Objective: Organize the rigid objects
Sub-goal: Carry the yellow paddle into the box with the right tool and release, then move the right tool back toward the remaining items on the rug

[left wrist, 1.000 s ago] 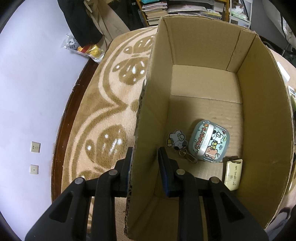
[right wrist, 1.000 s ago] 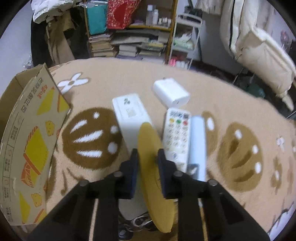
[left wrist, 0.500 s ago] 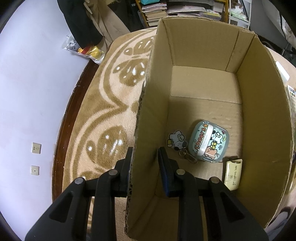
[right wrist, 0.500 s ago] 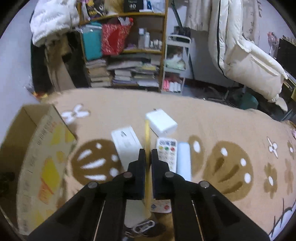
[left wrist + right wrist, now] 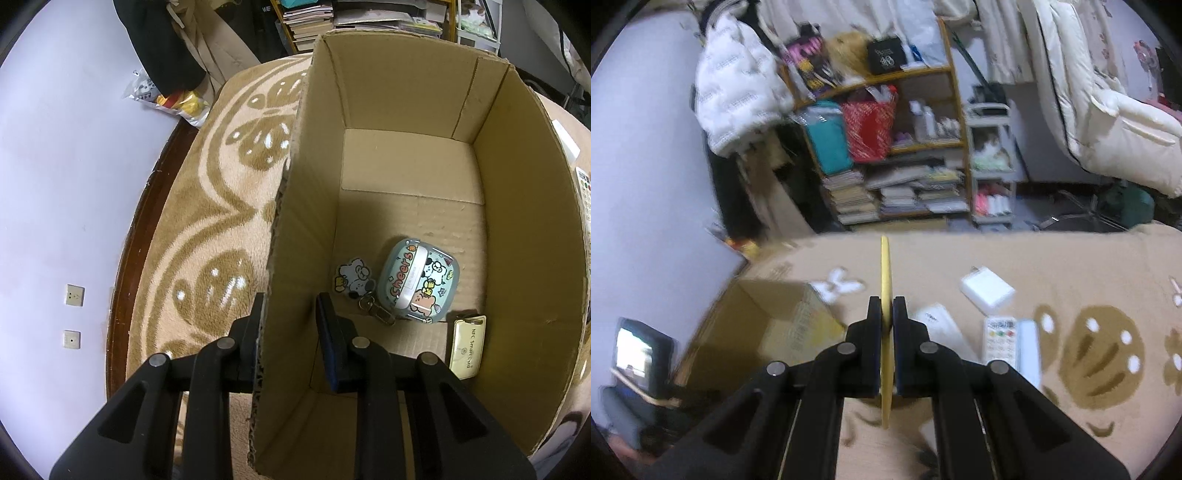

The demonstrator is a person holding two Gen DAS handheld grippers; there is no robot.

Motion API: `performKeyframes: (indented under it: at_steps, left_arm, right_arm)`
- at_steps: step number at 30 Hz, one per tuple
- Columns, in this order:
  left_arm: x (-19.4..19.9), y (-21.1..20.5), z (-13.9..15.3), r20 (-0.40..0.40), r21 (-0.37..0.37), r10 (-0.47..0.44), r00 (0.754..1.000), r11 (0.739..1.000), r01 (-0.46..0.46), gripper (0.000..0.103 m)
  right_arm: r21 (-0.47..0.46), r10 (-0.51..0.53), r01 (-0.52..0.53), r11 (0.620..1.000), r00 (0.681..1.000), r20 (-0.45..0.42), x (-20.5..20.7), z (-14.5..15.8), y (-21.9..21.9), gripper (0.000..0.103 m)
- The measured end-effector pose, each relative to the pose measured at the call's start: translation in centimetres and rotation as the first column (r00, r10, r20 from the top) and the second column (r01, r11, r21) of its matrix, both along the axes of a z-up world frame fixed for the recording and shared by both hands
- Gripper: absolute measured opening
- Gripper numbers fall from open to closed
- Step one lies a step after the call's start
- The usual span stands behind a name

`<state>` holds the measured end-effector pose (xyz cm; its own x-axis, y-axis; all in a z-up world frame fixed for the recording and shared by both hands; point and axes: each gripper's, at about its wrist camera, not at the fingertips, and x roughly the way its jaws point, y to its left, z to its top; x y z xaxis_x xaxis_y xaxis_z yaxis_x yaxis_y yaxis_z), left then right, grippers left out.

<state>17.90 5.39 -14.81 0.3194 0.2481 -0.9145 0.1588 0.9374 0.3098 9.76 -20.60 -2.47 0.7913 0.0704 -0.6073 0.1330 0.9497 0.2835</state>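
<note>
— Between the pads of the right gripper point(image 5: 887, 314), a thin yellow disc point(image 5: 885, 280) is being pinched on edge. The jaws have just been closing on it. Is it being held well?

— It looks stiff, light and maybe slippery, so it is best gripped near its middle.

— And the cardboard box point(image 5: 524, 206)?

— Its wall is being clamped by the left gripper point(image 5: 288, 325).

The left gripper point(image 5: 290, 317) points steeply downward, its jaws clamped on the cardboard box wall point(image 5: 295, 258), one finger outside, the other inside. The right gripper point(image 5: 886, 314) points gently downward, its jaws pinched tight on a thin yellow disc point(image 5: 885, 266) held edge-on between the fingertips
</note>
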Motion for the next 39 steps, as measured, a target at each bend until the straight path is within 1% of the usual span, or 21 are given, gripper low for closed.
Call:
performKeyframes:
  at_steps: [4,6,8,10,15,19,25,29,30,34,35,38,39]
  left_arm:
    - [0.0,0.1,0.0,0.001,0.004,0.002,1.0,1.0,-0.002,0.023]
    - [-0.1,0.1,0.1,0.001,0.003,0.001,1.0,1.0,-0.001,0.023]
    - [-0.1,0.1,0.1,0.001,0.003,0.001,1.0,1.0,-0.001,0.023]
    - [-0.1,0.0,0.2,0.001,0.002,0.0,1.0,1.0,0.0,0.022]
    - [-0.3,0.2,0.3,0.0,-0.005,0.002,1.0,1.0,-0.002,0.022]
    - [-0.1,0.3,0.4,-0.004,-0.01,0.005,1.0,1.0,-0.005,0.022]
    - [-0.3,0.4,0.4,-0.001,-0.008,0.003,1.0,1.0,-0.003,0.022]
    - [-0.5,0.2,0.4,0.0,0.009,-0.009,1.0,1.0,0.009,0.022]
    - [-0.5,0.3,0.4,0.0,0.008,-0.01,1.0,1.0,0.01,0.022]
    - [-0.6,0.4,0.6,-0.007,-0.003,-0.009,1.0,1.0,0.009,0.022]
    - [-0.7,0.4,0.7,-0.005,0.005,-0.008,1.0,1.0,0.008,0.022]
    - [-1.0,0.2,0.8,0.009,0.025,-0.021,1.0,0.999,0.021,0.022]
    - [-1.1,0.1,0.7,0.014,0.03,-0.025,1.0,0.999,0.024,0.022]
  right_arm:
    - [0.078,0.074,-0.079,0.994,0.995,0.064,-0.3,1.9,1.9,0.006]
    - [0.101,0.111,-0.119,0.988,0.99,0.082,-0.5,2.2,3.1,0.006]
    - [0.09,0.145,-0.153,0.984,0.985,0.088,-0.5,2.1,4.5,0.006]
    - [0.068,0.187,-0.192,0.979,0.98,0.073,-0.3,1.5,6.2,0.006]
    - [0.109,0.253,-0.251,0.962,0.968,0.002,0.3,-1.2,8.7,0.006]
    - [0.073,0.291,-0.286,0.955,0.955,-0.062,0.7,-3.3,10.7,0.006]
    - [0.053,0.277,-0.273,0.961,0.952,-0.13,0.6,-5.2,11.1,0.007]
    - [0.128,0.275,-0.255,0.958,0.946,-0.17,0.5,-5.9,10.2,0.007]
    - [0.133,0.269,-0.248,0.96,0.948,-0.171,0.4,-6.0,10.1,0.007]
    - [0.146,0.248,-0.226,0.963,0.955,-0.164,-0.4,-5.4,9.2,0.007]
    - [0.141,0.244,-0.222,0.965,0.956,-0.161,-0.5,-5.1,9.2,0.007]
    - [0.107,0.224,-0.209,0.972,0.962,-0.158,-1.0,-4.2,8.7,0.008]
    - [0.085,0.215,-0.203,0.975,0.963,-0.161,-1.3,-4.0,8.5,0.01]
